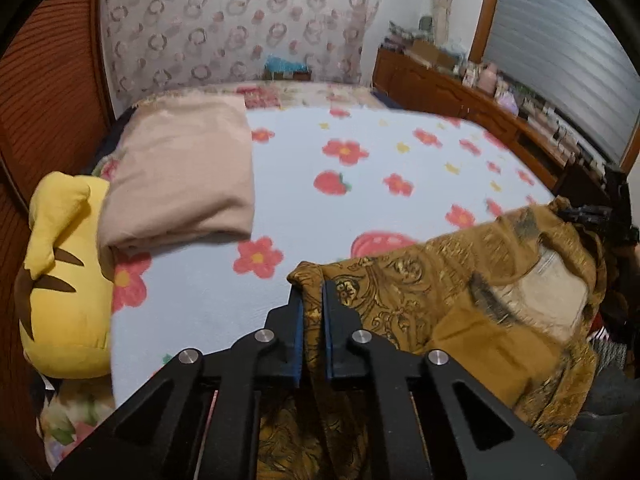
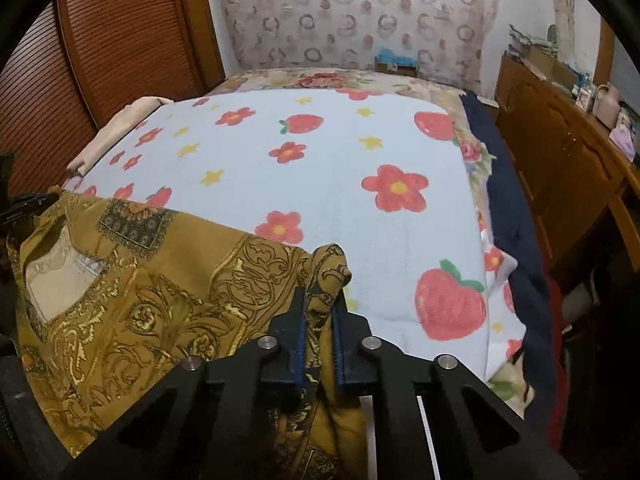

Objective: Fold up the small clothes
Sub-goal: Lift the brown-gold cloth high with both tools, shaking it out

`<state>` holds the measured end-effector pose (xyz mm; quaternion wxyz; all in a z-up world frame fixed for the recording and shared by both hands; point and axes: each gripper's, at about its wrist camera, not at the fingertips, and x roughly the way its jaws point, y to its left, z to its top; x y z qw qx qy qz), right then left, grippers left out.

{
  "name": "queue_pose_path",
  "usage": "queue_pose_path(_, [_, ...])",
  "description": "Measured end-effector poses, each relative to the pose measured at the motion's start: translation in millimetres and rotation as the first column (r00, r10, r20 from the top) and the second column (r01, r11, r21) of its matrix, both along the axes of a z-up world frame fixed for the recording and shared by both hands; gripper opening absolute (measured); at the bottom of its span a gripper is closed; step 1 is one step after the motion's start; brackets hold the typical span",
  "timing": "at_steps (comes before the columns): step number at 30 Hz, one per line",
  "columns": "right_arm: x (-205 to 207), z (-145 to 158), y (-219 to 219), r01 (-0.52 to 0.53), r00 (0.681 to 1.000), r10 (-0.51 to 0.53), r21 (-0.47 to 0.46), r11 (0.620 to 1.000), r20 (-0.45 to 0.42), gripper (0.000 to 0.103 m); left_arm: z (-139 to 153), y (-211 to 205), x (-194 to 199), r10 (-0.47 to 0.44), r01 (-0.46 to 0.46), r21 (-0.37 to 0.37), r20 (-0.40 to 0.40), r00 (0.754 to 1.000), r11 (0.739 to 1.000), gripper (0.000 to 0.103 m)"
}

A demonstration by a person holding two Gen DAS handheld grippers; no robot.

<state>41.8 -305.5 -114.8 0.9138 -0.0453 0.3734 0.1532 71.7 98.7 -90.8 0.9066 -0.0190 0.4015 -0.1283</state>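
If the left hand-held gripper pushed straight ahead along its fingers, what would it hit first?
Probably the flowered blanket on the bed. The left hand-held gripper, shut on the brown patterned garment, points down at bare blanket; the folded pink cloth lies off to the left. Depth is uncertain.

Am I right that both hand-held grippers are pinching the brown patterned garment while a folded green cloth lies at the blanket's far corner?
Not quite: the folded cloth is beige, as the left wrist view shows. Both the left hand-held gripper and right hand-held gripper do pinch the brown patterned garment.
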Motion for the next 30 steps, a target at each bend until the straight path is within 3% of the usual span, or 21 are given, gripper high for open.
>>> queue_pose_path(5, [-25.6, 30.2, -5.3, 0.003, 0.994, -0.010, 0.063, 0.998, 0.111, 0.008, 43.5, -1.5, -26.2, 0.000, 0.009, -0.066, 0.133, 0.991, 0.998, 0.008])
queue_pose_path(10, [-73.7, 85.9, -8.3, -0.034, 0.964, -0.001, 0.128, 0.991, 0.265, 0.007, 106.3, -5.1, -57.3, -0.003, 0.037, -0.114, 0.285, 0.959, 0.993, 0.008])
queue_pose_path(14, [-118.4, 149.0, -8.9, -0.066, 0.905, 0.002, 0.135, 0.989, 0.425, 0.007, 164.5, -4.2, -79.3, 0.000, 0.054, -0.117, 0.419, 0.908, 0.992, 0.008])
queue_pose_path(21, [-180.0, 265.2, -2.6, -0.086, 0.767, 0.024, 0.065, 0.994, 0.641, 0.007, 267.7, 7.8, -107.1, 0.029, 0.033, -0.089, 0.619, 0.785, 0.995, 0.008])
queue_pose_path(25, [-211.8, 311.5, 6.4, -0.082, 0.696, 0.040, 0.025, 0.996, 0.717, 0.007, 300.5, 16.8, -124.2, 0.046, 0.012, -0.080, 0.686, 0.726, 0.997, 0.008])
queue_pose_path(30, [-233.1, 338.4, 10.8, -0.096, 0.659, 0.050, 0.018, 0.995, 0.750, 0.007, 317.5, 31.0, -128.7, 0.069, -0.019, -0.077, 0.722, 0.688, 0.997, 0.008])
